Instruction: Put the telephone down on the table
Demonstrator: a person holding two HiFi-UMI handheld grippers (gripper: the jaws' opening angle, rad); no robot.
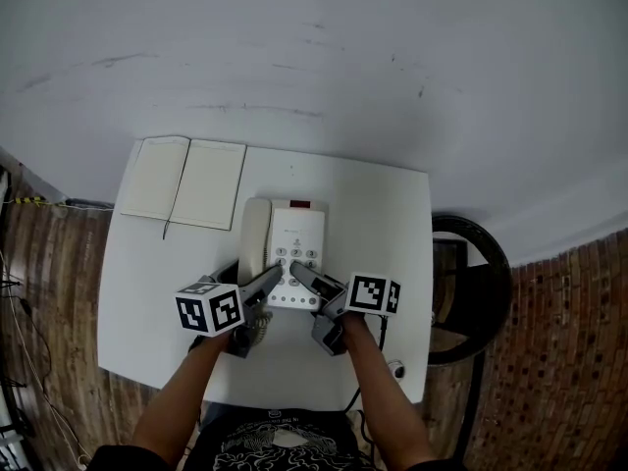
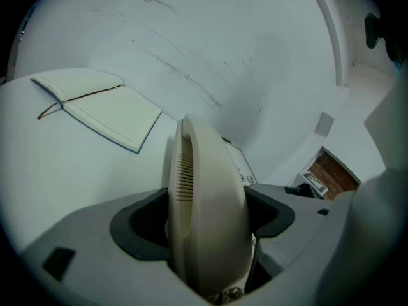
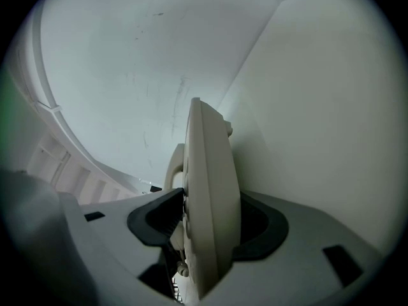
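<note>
A cream telephone (image 1: pixel 296 246) lies in the middle of the white table (image 1: pixel 392 214), with its handset (image 1: pixel 254 238) in the cradle on its left side. My left gripper (image 1: pixel 269 281) is at the handset's near end. In the left gripper view the handset (image 2: pixel 207 196) fills the gap of this gripper (image 2: pixel 210 234), which is shut on it. My right gripper (image 1: pixel 300 273) is at the base's near edge. In the right gripper view the base (image 3: pixel 210 190) stands edge-on, and this gripper (image 3: pixel 211 222) has one pad on the keypad face and one on the underside. Whether the near end rests on the table I cannot tell.
An open notebook (image 1: pixel 186 180) (image 2: pixel 95 107) lies at the table's far left corner. The coiled cord (image 1: pixel 258 328) hangs by the left gripper. A dark round chair (image 1: pixel 473 285) stands off the table's right edge. A pale wall rises behind the table.
</note>
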